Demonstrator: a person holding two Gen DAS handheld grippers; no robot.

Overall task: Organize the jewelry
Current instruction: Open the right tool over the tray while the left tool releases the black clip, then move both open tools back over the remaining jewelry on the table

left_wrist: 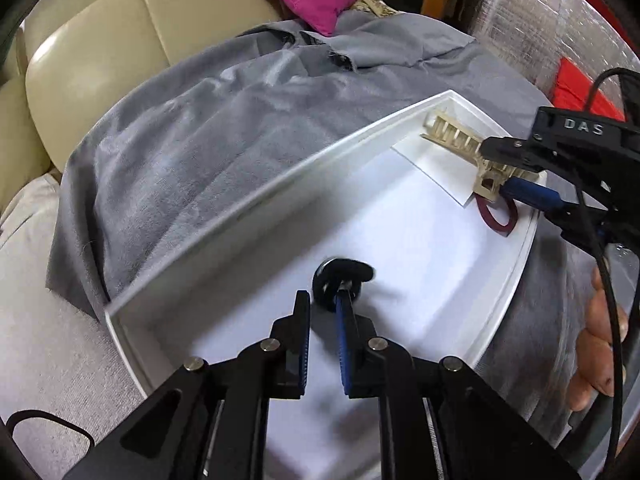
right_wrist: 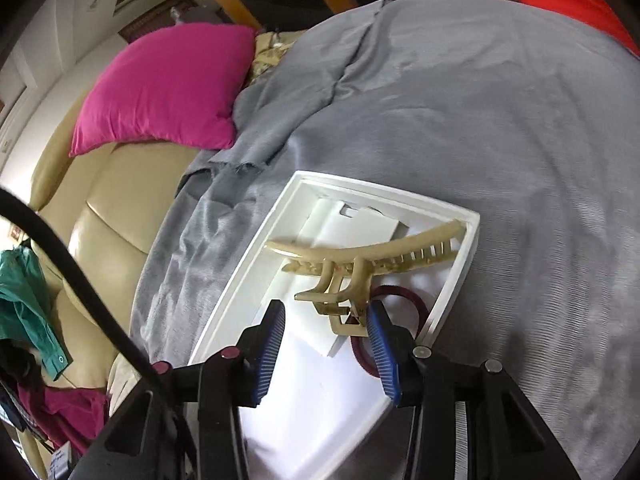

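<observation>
A white tray (left_wrist: 248, 204) lies on a grey cloth. My left gripper (left_wrist: 324, 300) is open just above the tray floor, its right finger touching a black ring-shaped piece (left_wrist: 340, 280). A cream hair claw clip (right_wrist: 360, 256) lies at the tray's far end; it also shows in the left wrist view (left_wrist: 460, 140). A dark red bangle (right_wrist: 404, 300) lies beside and under the clip, also seen in the left wrist view (left_wrist: 496, 220). My right gripper (right_wrist: 328, 324) is open right at the clip's handle, its right finger touching it.
The tray (right_wrist: 224, 300) sits on a grey cloth (right_wrist: 500, 140) over a rounded surface. A cream sofa (left_wrist: 100, 60) with a pink cushion (right_wrist: 160, 88) is behind. A white card (right_wrist: 352, 224) lies in the tray's far end. A black cable (left_wrist: 608, 280) hangs at right.
</observation>
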